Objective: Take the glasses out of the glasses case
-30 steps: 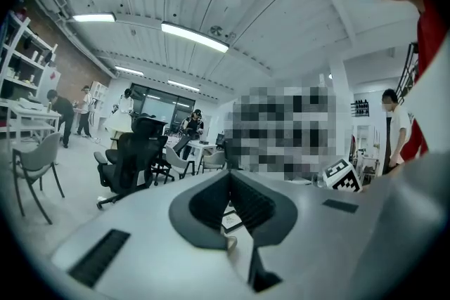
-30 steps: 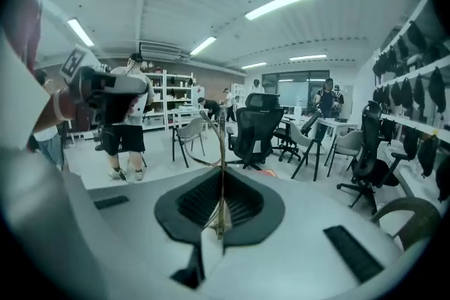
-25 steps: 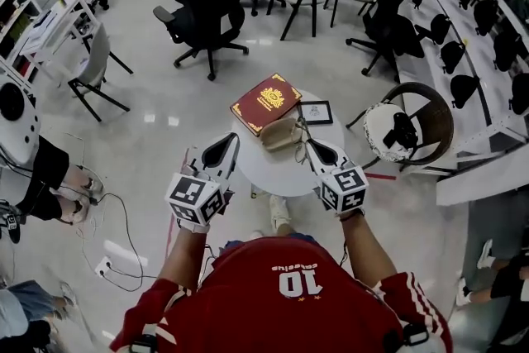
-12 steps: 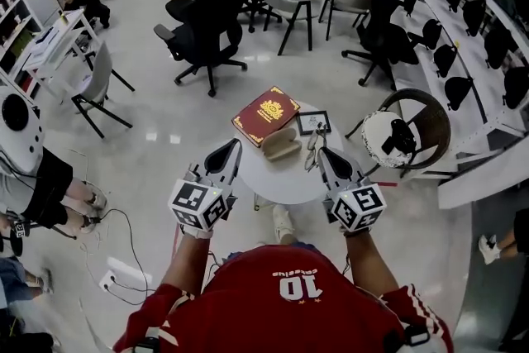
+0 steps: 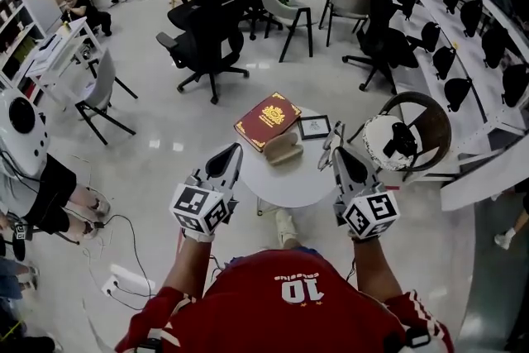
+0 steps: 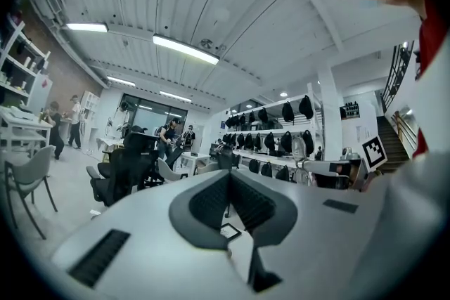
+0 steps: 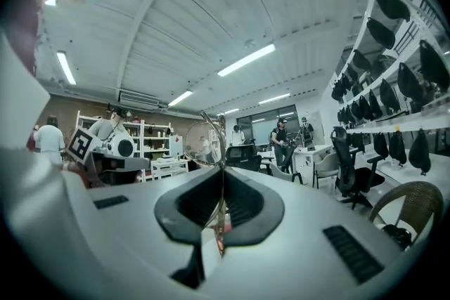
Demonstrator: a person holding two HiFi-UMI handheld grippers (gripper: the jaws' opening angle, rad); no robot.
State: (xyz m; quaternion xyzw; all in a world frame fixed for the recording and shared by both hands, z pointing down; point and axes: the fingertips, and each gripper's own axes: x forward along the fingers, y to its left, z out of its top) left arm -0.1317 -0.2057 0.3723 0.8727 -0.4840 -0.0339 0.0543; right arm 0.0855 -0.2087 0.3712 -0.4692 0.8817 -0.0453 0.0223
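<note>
The left gripper (image 5: 235, 150) has its ribbed dark jaws pressed together on nothing, at the edge of the round white table (image 5: 291, 182). Past a red book (image 5: 266, 121) with a gold emblem lies the rounded tan glasses case (image 5: 281, 148). The right gripper (image 5: 337, 151) pinches the thin wire-framed glasses (image 5: 331, 137) by one arm. They have risen and moved right, clear of the case.
</note>
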